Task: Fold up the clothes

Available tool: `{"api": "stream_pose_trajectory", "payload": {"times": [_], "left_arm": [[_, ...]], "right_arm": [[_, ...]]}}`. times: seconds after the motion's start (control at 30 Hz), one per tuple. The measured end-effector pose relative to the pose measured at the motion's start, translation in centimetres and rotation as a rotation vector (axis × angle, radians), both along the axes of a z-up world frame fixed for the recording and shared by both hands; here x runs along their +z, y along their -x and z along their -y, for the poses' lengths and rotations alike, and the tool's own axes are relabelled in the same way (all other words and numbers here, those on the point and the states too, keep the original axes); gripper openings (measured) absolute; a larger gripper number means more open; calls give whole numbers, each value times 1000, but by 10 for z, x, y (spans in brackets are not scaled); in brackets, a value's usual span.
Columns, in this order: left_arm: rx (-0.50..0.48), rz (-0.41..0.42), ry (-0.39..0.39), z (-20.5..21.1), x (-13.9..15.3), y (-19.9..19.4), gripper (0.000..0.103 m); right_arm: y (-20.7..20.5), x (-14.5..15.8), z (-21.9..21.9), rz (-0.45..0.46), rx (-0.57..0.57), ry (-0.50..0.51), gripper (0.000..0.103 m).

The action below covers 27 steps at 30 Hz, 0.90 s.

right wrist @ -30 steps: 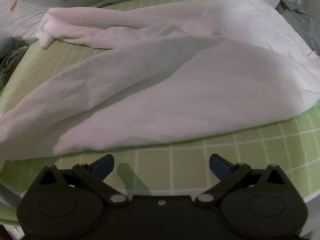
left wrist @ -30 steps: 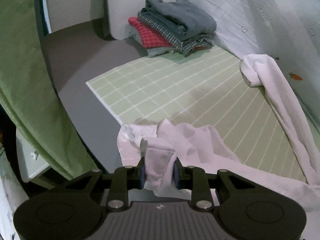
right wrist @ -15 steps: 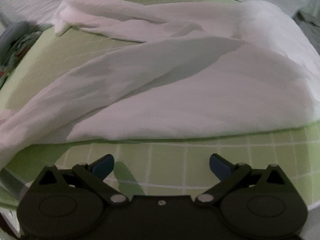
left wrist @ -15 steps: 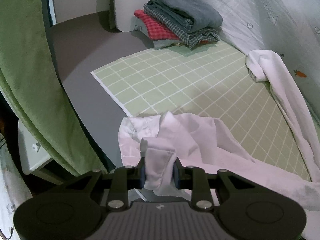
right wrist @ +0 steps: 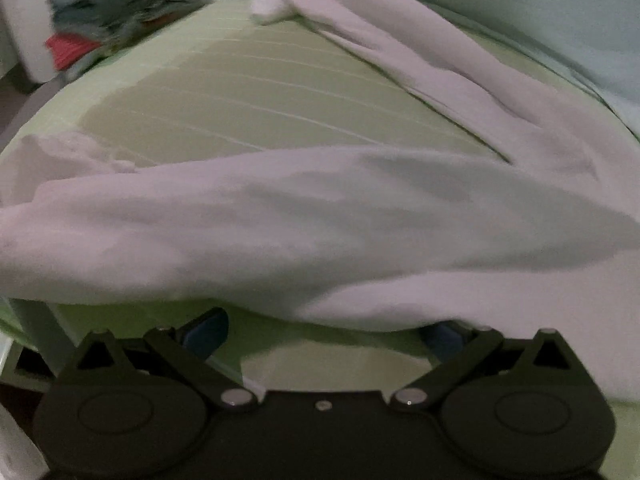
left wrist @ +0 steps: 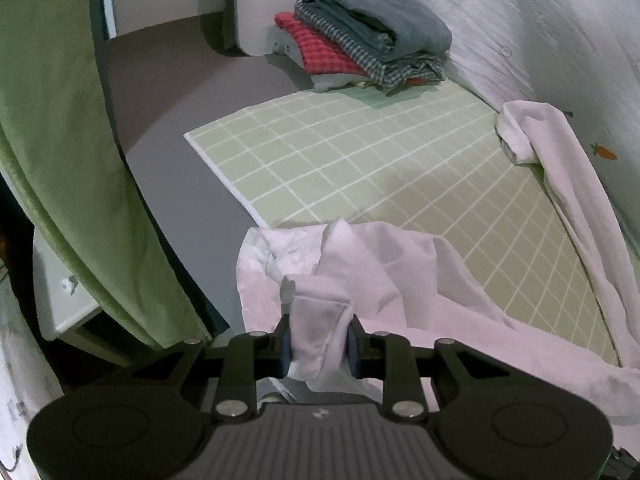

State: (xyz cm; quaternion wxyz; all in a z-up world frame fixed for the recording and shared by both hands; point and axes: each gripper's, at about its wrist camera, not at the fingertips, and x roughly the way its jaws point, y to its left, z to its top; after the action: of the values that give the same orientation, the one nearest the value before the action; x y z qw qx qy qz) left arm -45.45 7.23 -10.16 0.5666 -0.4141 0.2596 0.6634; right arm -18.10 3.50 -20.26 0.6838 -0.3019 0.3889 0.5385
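Your left hand-held gripper [left wrist: 318, 338] was clenched on a bunched edge of the white garment [left wrist: 400, 276], the cloth pinched between its two pads just past the near corner of the green checked mat [left wrist: 360, 160]. In that left wrist view the garment trailed from the grip across the near side of the mat, and one long white part ran up the right side to a cuff-like end [left wrist: 520, 136] beside the carrot-print bedding [left wrist: 560, 40]. At the far end of the mat sat a stack of folded clothes [left wrist: 368, 48], grey on top, checked and red beneath. A green curtain [left wrist: 60, 140] hung on the left.

In the right wrist view, which was blurred, your right hand-held gripper [right wrist: 320, 336] stood released, jaws wide apart and holding nothing. The garment [right wrist: 320, 220] lay just ahead of it, and its near hem drooped over the tip of the right-hand finger [right wrist: 444, 336]. The stack [right wrist: 120, 8] showed at upper left.

I judge that you were at the spreading step: one corner held, the other not yet taken, no fold made. The next move called for your right hand-held gripper to slide under that near hem, close on a single edge and not a bundle, and then pull away from the left to flatten the cloth on the mat.
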Motion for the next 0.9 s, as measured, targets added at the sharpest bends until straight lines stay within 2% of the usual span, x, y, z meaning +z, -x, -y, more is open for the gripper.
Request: {"api": "stream_pose_trajectory", "payload": {"times": [0.2, 0.43, 0.67, 0.9], "left_arm": [[31, 26, -3, 3, -7, 5, 29], [43, 47, -12, 5, -8, 9, 29], [26, 49, 1, 1, -8, 10, 28], [-16, 36, 21, -21, -12, 15, 28]], "right_arm": [[7, -1, -10, 10, 7, -26, 103], [8, -2, -3, 0, 23, -8, 103], [17, -1, 0, -7, 6, 14, 103], [27, -2, -8, -11, -47, 29, 103]]}}
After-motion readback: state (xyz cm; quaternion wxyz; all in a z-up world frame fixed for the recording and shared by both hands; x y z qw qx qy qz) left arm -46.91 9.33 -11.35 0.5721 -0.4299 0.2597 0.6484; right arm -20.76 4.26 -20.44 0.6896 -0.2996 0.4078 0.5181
